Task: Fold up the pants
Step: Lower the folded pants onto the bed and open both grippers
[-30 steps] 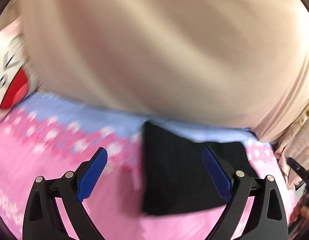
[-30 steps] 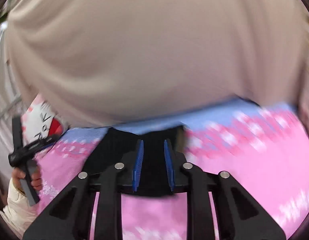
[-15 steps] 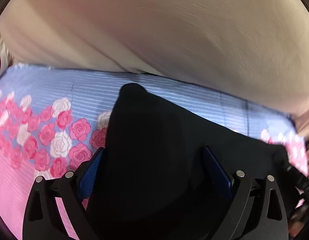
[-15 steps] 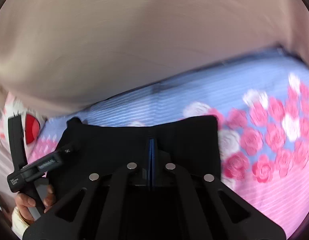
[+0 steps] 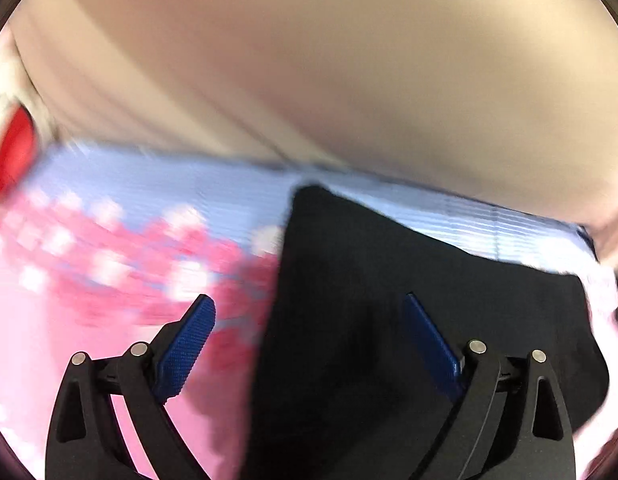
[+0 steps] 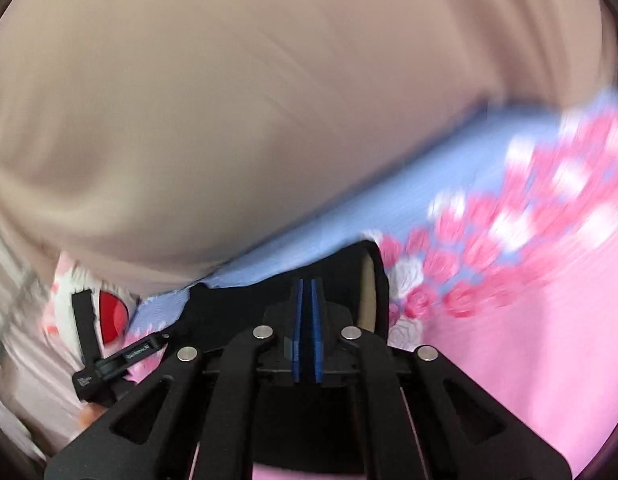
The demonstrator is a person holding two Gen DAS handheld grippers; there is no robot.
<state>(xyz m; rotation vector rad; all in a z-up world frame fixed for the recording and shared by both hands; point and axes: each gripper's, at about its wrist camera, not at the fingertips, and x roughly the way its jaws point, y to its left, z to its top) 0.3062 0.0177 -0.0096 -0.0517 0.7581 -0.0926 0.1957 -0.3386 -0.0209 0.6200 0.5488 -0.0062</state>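
Now the black pants (image 5: 389, 340) lie on the pink rose-print bed sheet (image 6: 529, 320), beige pillow (image 5: 329, 60) beyond. Left gripper (image 5: 309, 340) gapes wide over them; right gripper (image 6: 308, 320) pinches their edge. Both views have pulled back since half a second ago.

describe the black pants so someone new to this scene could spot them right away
Start at the bedsheet, pink with roses and a pale blue striped band along its far edge. The black pants lie on it, reaching that band. They are the only plain dark cloth there.
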